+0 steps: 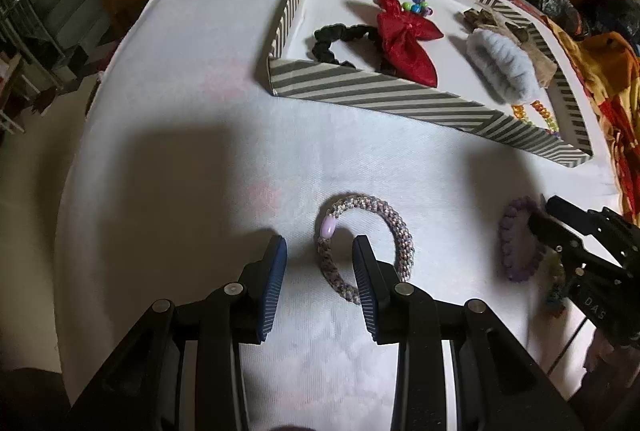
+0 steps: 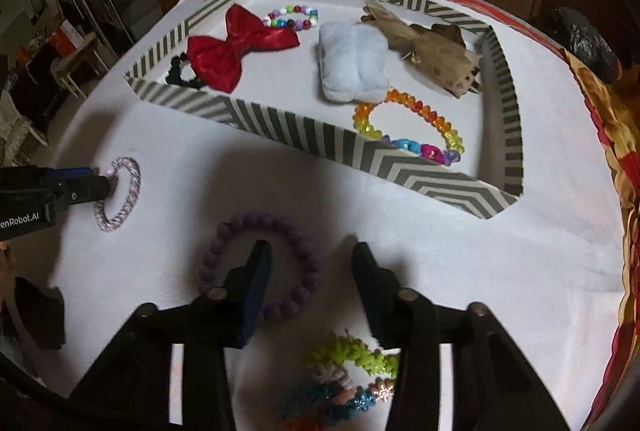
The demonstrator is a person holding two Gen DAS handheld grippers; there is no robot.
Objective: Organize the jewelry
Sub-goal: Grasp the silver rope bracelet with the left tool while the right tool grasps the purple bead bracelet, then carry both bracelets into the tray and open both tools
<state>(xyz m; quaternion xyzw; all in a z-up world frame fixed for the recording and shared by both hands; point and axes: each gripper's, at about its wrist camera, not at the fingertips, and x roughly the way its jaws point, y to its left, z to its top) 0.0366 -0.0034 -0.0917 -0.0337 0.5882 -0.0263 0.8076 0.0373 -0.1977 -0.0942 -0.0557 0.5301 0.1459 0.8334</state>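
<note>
Jewelry lies partly sorted on the white tablecloth point(image 1: 180, 111); the striped tray point(image 2: 304, 135) already holds a red bow point(image 2: 236, 47), a black scrunchie point(image 1: 332, 43), a blue fluffy scrunchie point(image 2: 354, 67) and two bright beaded bracelets. My left gripper point(image 1: 320, 263) is spread open with one side of the woven pastel bracelet point(image 1: 394, 231) lying between its fingers, gripping nothing; my right gripper point(image 2: 310, 271) is likewise open and empty, its left finger over the purple beaded bracelet point(image 2: 292, 235); a multicoloured fuzzy bracelet point(image 2: 348, 371) lies below it.
</note>
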